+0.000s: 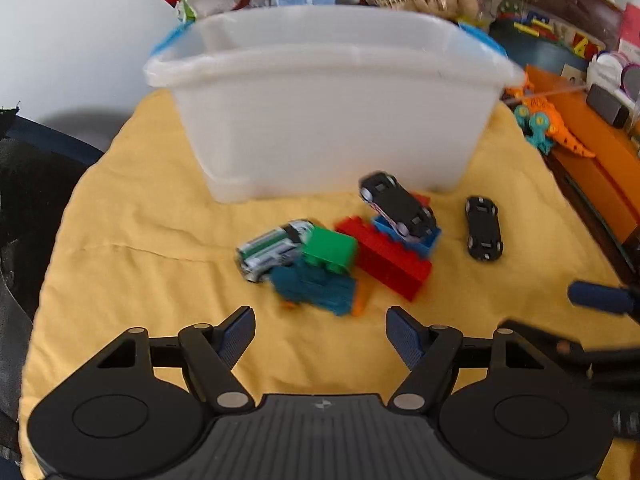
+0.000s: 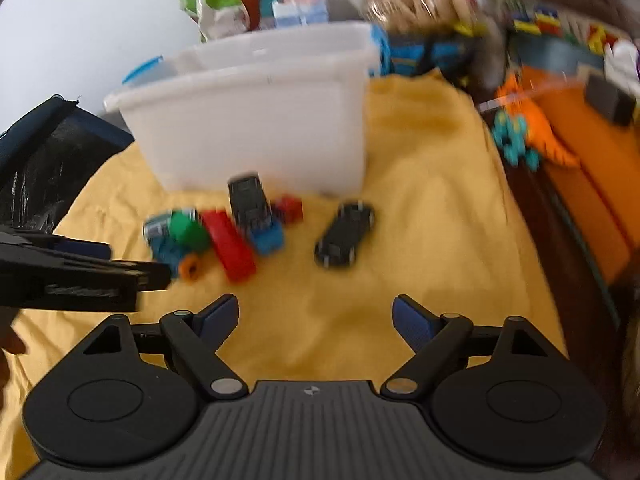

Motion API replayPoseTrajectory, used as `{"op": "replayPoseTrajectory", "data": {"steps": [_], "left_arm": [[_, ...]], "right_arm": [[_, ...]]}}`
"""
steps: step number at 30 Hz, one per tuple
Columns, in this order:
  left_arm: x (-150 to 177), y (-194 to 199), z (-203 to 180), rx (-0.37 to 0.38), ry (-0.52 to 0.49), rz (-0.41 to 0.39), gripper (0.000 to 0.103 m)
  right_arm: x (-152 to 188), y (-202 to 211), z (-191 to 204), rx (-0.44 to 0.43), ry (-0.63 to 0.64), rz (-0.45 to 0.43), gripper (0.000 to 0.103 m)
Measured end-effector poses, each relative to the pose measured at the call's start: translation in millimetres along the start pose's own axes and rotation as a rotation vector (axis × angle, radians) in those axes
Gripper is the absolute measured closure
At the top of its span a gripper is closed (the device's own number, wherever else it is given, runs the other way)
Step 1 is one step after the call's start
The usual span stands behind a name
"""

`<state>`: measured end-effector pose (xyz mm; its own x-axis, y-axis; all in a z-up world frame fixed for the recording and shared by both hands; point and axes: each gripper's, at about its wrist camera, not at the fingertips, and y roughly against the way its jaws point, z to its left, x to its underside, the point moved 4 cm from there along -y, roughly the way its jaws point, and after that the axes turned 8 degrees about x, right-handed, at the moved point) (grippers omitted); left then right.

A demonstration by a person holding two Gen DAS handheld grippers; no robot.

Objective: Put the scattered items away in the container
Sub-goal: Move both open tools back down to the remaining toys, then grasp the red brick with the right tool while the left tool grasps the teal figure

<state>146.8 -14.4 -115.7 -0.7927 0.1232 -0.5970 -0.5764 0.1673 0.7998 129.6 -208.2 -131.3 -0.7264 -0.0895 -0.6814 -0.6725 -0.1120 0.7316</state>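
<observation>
A translucent white bin (image 1: 328, 96) (image 2: 256, 120) stands on a yellow cloth (image 1: 132, 224) (image 2: 432, 208). In front of it lies a pile: a red brick (image 1: 386, 258) (image 2: 230, 246), a green brick (image 1: 330, 249) (image 2: 188, 232), a blue brick (image 1: 420, 242) (image 2: 268, 238), a teal toy (image 1: 316, 286), a silver-green car (image 1: 268, 250) and an upturned black car (image 1: 400, 204) (image 2: 248, 198). A second black car (image 1: 483, 227) (image 2: 344, 234) lies apart to the right. My left gripper (image 1: 320, 330) is open just short of the teal toy. My right gripper (image 2: 316, 318) is open, short of the lone black car. Both hold nothing.
An orange and teal dinosaur toy (image 1: 548, 124) (image 2: 528, 136) lies on an orange surface (image 1: 600, 168) at the right. Bags and boxes crowd behind the bin. A dark bag (image 2: 52, 152) lies at the left. The other gripper's finger (image 1: 600, 298) shows at the right edge.
</observation>
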Motion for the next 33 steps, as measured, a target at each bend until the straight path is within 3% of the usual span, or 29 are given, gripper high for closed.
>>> {"op": "replayPoseTrajectory", "data": {"steps": [5,8,13,15,19,23,27,29,33], "left_arm": [[-13,-37,0,-0.075,0.034,0.033,0.027],[-11,-39,12,-0.058,0.071,0.033,0.025],[2,-22,47,-0.018,0.052,0.068,0.029],[4,-16,59,-0.008,0.025,0.088,0.029],[3,-7,77,0.039,0.039,0.088,0.029],[3,-8,77,0.033,0.040,0.081,0.030],[-6,-18,72,0.036,0.108,0.068,0.030],[-7,-23,72,0.009,0.123,0.062,0.031],[3,-14,62,0.008,0.042,0.076,0.049]], "right_arm": [[7,8,4,0.011,0.042,-0.034,0.016],[10,6,7,0.006,0.066,-0.048,0.017],[5,-2,21,-0.028,0.135,-0.067,0.032],[0,-10,28,-0.064,0.149,-0.058,0.046],[-9,-29,51,-0.086,0.206,-0.069,0.049],[-16,-50,68,-0.085,0.236,-0.058,0.050],[-20,-64,77,-0.082,0.241,-0.023,0.076],[-18,-59,78,-0.072,0.235,-0.016,0.077],[2,-38,68,-0.047,0.258,-0.009,0.078]]}}
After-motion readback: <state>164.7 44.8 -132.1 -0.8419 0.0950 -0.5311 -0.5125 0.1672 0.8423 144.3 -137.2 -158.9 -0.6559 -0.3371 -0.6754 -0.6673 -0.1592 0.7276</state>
